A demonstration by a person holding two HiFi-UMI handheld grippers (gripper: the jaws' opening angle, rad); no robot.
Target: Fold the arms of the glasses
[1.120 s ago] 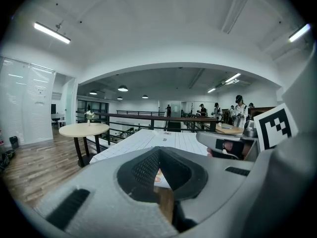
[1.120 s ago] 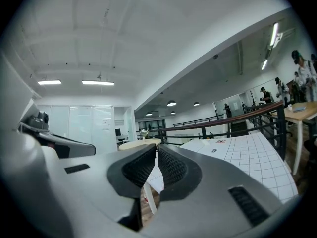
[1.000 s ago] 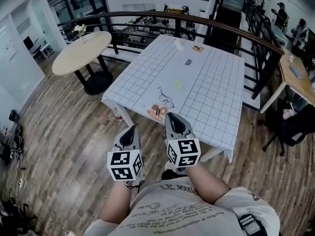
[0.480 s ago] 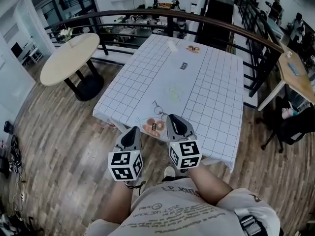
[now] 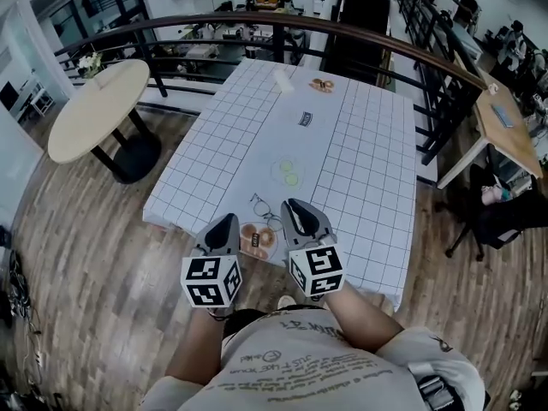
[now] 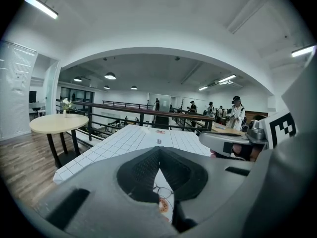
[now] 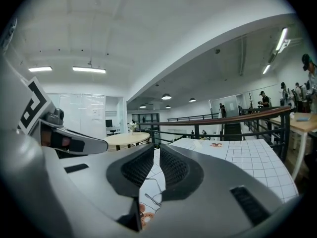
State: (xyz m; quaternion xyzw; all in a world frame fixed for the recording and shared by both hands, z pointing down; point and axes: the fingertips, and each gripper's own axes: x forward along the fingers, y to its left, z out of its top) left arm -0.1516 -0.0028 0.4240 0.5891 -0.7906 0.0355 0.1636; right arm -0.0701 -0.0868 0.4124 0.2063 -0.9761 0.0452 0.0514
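Nearest, at the bottom of the head view: a grey printed T-shirt [image 5: 300, 371] and two bare forearms [image 5: 364, 315] reaching forward. Side by side ahead of them, the left gripper [image 5: 226, 223] and the right gripper [image 5: 300, 206], apart from each other. Both pointed at the near edge of a table [image 5: 377, 187] under a white gridded cloth. Left jaws together, tips touching, nothing between them. Right jaws all but together, only a thin slit showing, nothing caught in it.

Between the two grippers in the head view, flat on the cloth at the near edge: a round orange-patterned plate [image 5: 257, 239]. Just beyond it, the glasses [image 5: 266, 211], thin wire frame, lying on the cloth, touched by neither gripper. One arm seemingly standing out toward the far left, the rest too small to tell.

Farther along the middle of the table, a clear saucer [image 5: 288, 174] with pale green slices, then a small dark tag [image 5: 306, 119]. At the far end, a small orange-ringed dish [image 5: 322, 84] beside a white strip [image 5: 282, 79]. Off to the far left, on the wooden floor [image 5: 103, 255], a round table [image 5: 90, 110]. Past the far end, a dark railing [image 5: 257, 22].
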